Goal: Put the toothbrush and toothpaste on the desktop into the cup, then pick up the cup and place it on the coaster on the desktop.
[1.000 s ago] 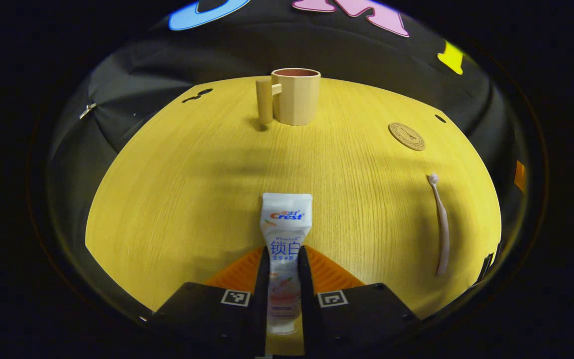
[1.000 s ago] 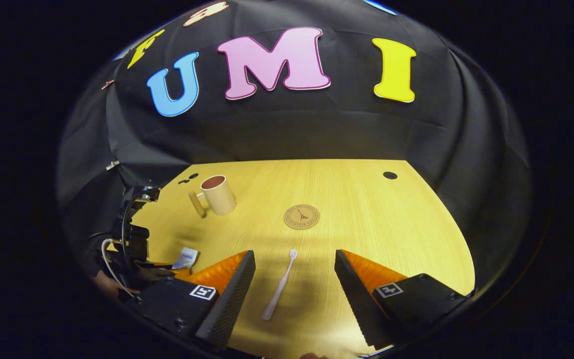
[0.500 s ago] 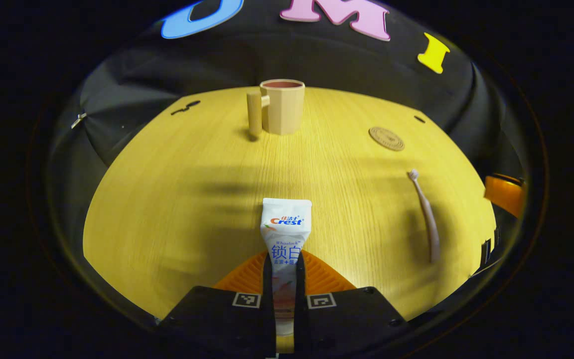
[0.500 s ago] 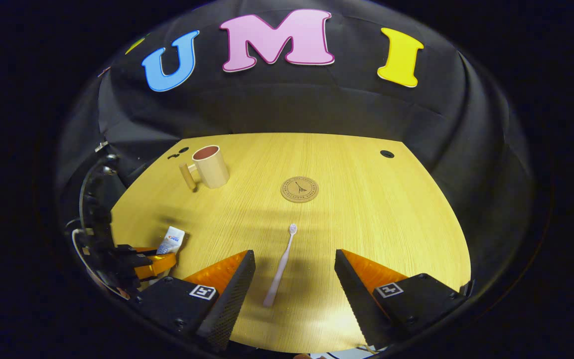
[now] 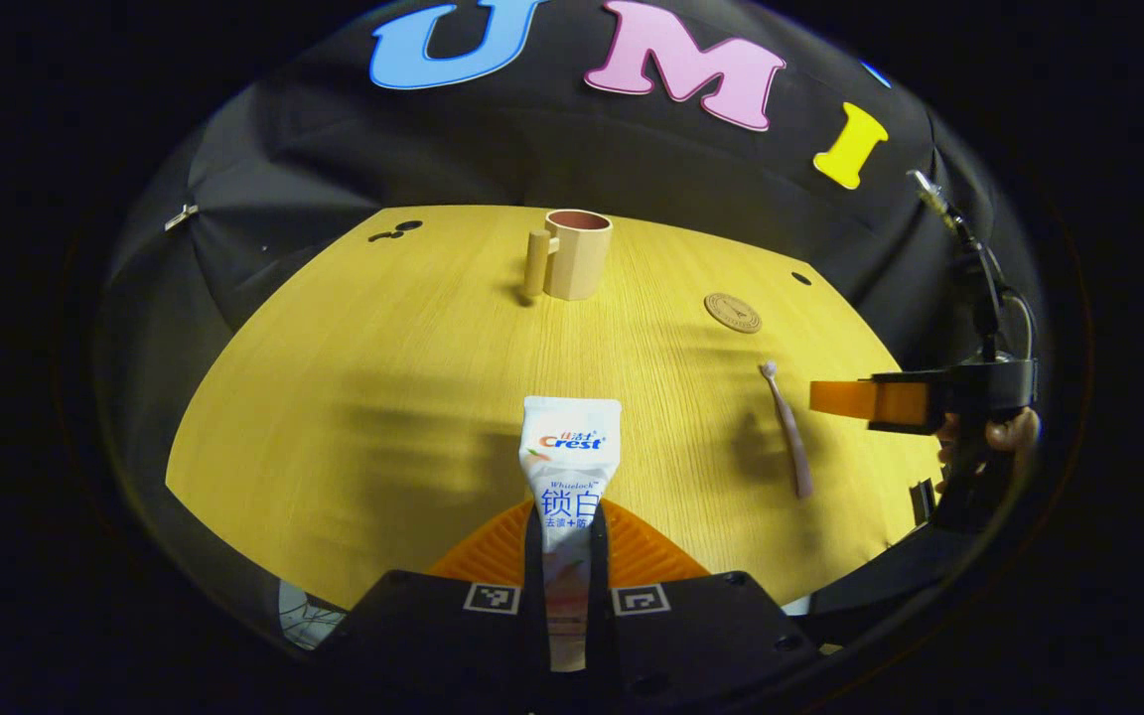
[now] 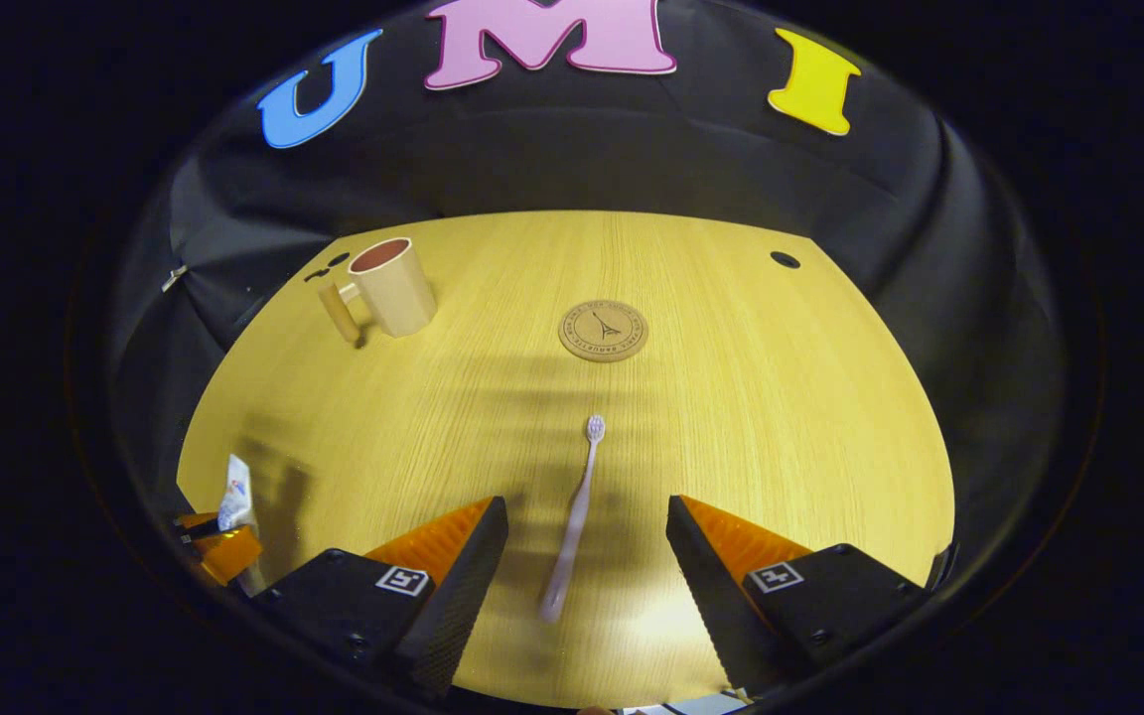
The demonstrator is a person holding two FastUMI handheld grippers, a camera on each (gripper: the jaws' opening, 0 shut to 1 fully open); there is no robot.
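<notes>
Toothpaste tube (image 5: 568, 467) clamped upright in left gripper (image 5: 566, 556), lifted above desktop (image 5: 413, 397); right gripper (image 6: 587, 556) spread wide, straddling toothbrush (image 6: 575, 516) near front edge.

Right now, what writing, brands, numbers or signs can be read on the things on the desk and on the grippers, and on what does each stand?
Toothpaste: brand print and characters on the tube; a label, so not quoted.
Coaster: tower drawing ringed by lettering, too small to read.
Square markers on the left gripper: coded patterns, no words.
Cup, toothbrush: no text seen.
</notes>
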